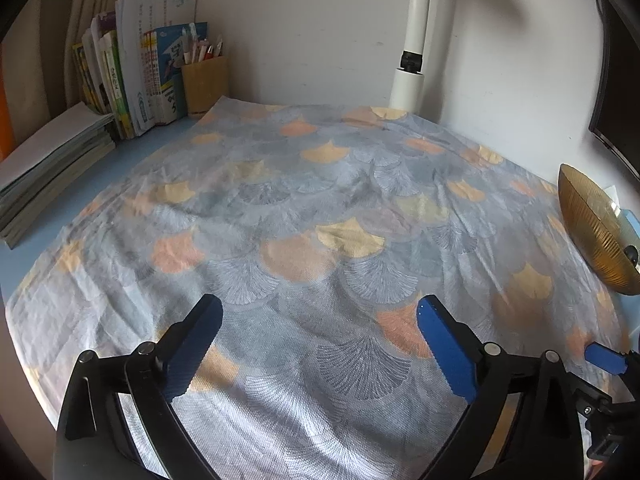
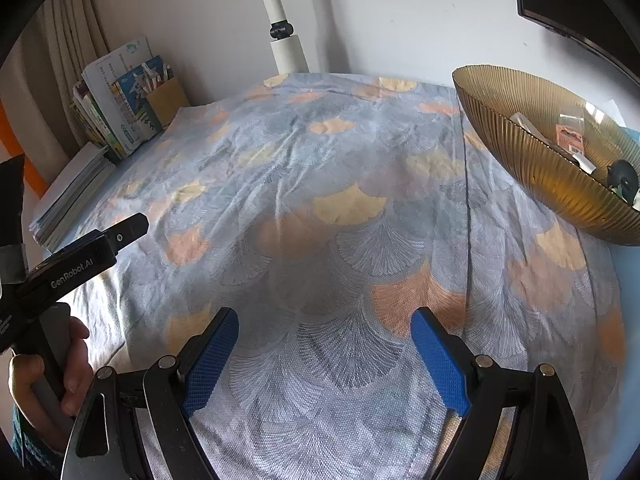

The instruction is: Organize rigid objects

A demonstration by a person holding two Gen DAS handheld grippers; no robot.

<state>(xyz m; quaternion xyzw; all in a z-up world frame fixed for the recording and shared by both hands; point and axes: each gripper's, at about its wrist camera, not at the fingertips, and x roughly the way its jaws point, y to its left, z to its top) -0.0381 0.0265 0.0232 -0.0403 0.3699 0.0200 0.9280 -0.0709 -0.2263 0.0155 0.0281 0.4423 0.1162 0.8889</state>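
Nearest in each wrist view are the gripper's own two blue ribbed fingers on black arms: the left gripper [image 1: 320, 312] stands with its fingers spread wide and nothing between them, only the patterned grey-blue cloth with orange and yellow fan shapes [image 1: 320, 208] below; the right gripper [image 2: 325, 322] is likewise spread apart and empty above the same cloth. Only the right wrist view shows the left gripper from outside, as a black body with white lettering at the left edge, held by a person's hand [image 2: 60, 368] wrapped round its grey handle; the left wrist view catches just one blue finger [image 1: 602, 356] of the right gripper at its lower right edge. Farther out, at the right edge of the cloth, sits the amber ribbed glass bowl [image 2: 532, 168]. The right wrist view looks into it and shows small rigid items inside, among them a black round piece [image 2: 622, 174] and an orange-pink packet [image 2: 570, 138]; the left wrist view sees mostly the bowl's outer wall. Beyond the cloth's far edge a white lamp post [image 1: 412, 56] rises against the wall, and off the cloth's far left corner stand a tan pen cup [image 1: 205, 84], upright books [image 1: 140, 76] and a flat stack of booklets [image 1: 52, 168].
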